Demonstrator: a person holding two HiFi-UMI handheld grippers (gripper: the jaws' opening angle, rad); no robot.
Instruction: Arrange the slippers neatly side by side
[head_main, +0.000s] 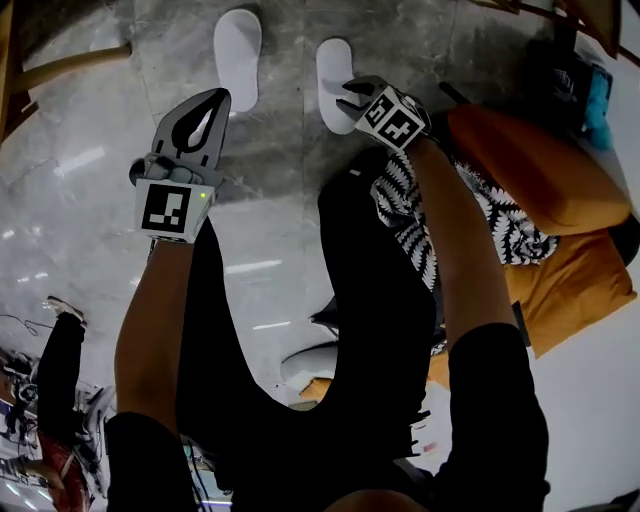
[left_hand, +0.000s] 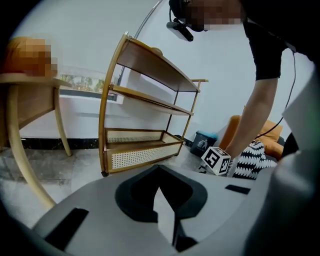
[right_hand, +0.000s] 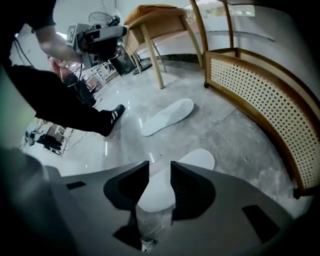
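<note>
Grey stone flooring (head_main: 270, 200) is recorded beneath both grippers. At the left, the left gripper (head_main: 219, 95) is found with its jaws pressed together at the tips, and nothing is pinched between them. A white left slipper (head_main: 237, 55) is observed on the floor just beyond and slightly right of those tips, apart from them. A white right slipper (head_main: 332, 72) is noted further right, separated from the first by a strip of bare floor and set somewhat nearer the person. The right gripper (head_main: 349, 101) is positioned over the near end of this slipper with its jaws spread. In the right gripper view the slipper's white surface is seen through the gap between them, and no pinch is made. Whether the tips touch the slipper cannot be determined. A wooden rack (right_hand: 260, 95) with a perforated panel is recorded right of this gripper. An orange seat (head_main: 545, 180) and zigzag-patterned fabric (head_main: 505, 230) are noted at the far right.
</note>
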